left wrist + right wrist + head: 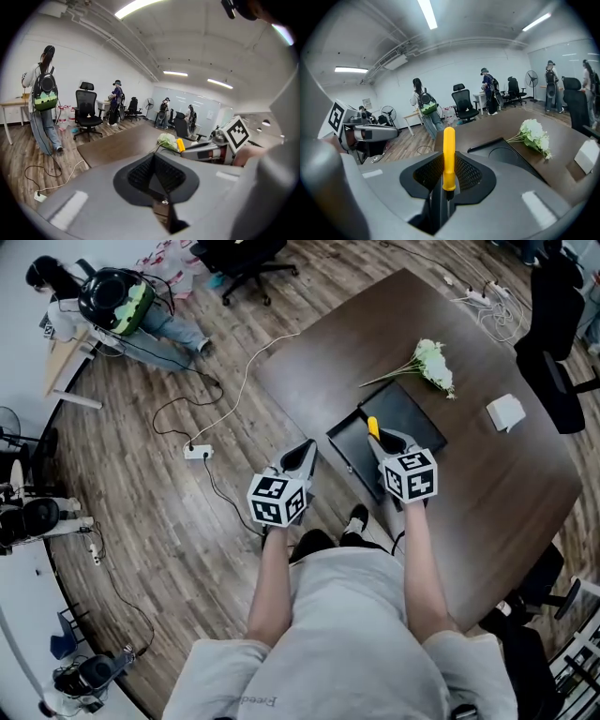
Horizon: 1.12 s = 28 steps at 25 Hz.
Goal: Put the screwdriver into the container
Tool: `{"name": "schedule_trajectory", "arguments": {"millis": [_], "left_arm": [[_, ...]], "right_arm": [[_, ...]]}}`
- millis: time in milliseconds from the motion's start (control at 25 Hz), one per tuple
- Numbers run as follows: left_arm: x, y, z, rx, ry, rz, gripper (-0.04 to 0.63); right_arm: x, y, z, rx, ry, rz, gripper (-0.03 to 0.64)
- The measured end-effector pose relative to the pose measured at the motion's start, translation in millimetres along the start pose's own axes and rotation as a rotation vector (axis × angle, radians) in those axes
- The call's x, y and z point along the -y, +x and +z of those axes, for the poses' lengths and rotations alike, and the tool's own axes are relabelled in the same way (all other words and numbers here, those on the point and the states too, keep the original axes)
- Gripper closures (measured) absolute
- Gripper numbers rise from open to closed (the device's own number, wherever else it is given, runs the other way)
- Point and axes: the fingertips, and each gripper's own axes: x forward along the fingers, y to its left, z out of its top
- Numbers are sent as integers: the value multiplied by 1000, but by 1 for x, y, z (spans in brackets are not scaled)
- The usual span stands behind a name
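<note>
A yellow-handled screwdriver [372, 427] is clamped in my right gripper [382, 441], handle pointing forward over the black container [414, 414] on the dark table [487, 493]. In the right gripper view the screwdriver [449, 154] stands up between the shut jaws of the right gripper [448, 180], with the container [506, 151] ahead and slightly right. My left gripper [306, 457] hovers off the table's left edge, shut and empty. In the left gripper view the left gripper [155, 165] holds nothing, and the right gripper [209, 150] with the screwdriver's yellow tip [180, 144] shows at the right.
White flowers [433, 363] lie beyond the container. A white box [506, 412] sits at the table's right. A power strip [198, 452] and cables lie on the wooden floor at left. Office chairs [246, 261] and people stand farther off.
</note>
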Motion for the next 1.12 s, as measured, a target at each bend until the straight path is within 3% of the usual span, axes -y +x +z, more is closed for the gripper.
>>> {"name": "schedule_trajectory", "arguments": {"millis": [480,840,1120], "left_arm": [[-1,10,-20,-25,-5,-9,540],[-22,37,-19,-66,35,-91,540],[-19,76,-7,-136,77,-234,540]], "right_arm": [[-1,21,-39,-99,4,-39,545],[3,41,-52,-180,-41,-114,545],[12,48,-59,-260,-43,-180,545]]}}
